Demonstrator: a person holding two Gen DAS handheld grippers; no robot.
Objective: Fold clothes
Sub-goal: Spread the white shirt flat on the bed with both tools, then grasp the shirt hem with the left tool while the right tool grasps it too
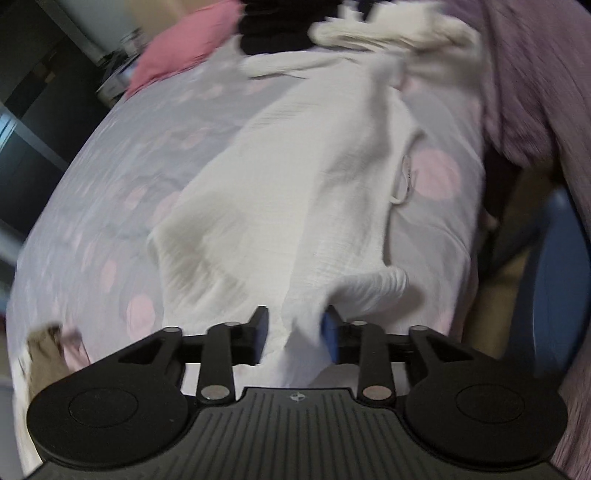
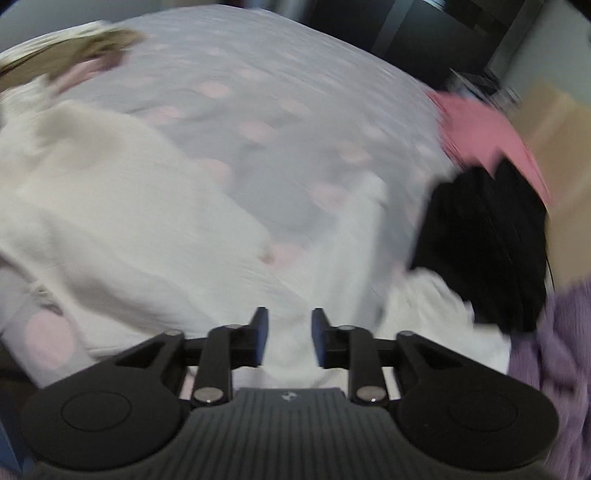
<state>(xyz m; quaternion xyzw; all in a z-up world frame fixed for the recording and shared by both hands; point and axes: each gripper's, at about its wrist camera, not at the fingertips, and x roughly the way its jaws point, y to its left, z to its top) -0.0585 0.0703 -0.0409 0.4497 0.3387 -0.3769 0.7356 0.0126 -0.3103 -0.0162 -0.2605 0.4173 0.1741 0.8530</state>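
Nearest to you: left gripper (image 1: pixel 295 334), jaws parted, a fold of the white garment (image 1: pixel 295 192) standing between them and brushing the right-hand pad, not pinched; count it as open. Right gripper (image 2: pixel 288 338), jaws likewise parted, white cloth lying under and between them, nothing clamped. Next out: the garment itself, spread lengthwise across the bed (image 1: pixel 110 177), its spotted grey-and-pink cover showing on both sides; one long edge is rumpled and a small loop or label pokes out along the far side. Beyond: a bunched white piece (image 1: pixel 391 26), a black garment (image 2: pixel 487 240), a pink item (image 2: pixel 484 125), and purple knit cloth (image 1: pixel 535 74) at the edge. Step in hand, as judged: laying the piece flat before folding. Let both corners drop free, then smooth the rumpled hem outward so the first fold lands on even cloth.
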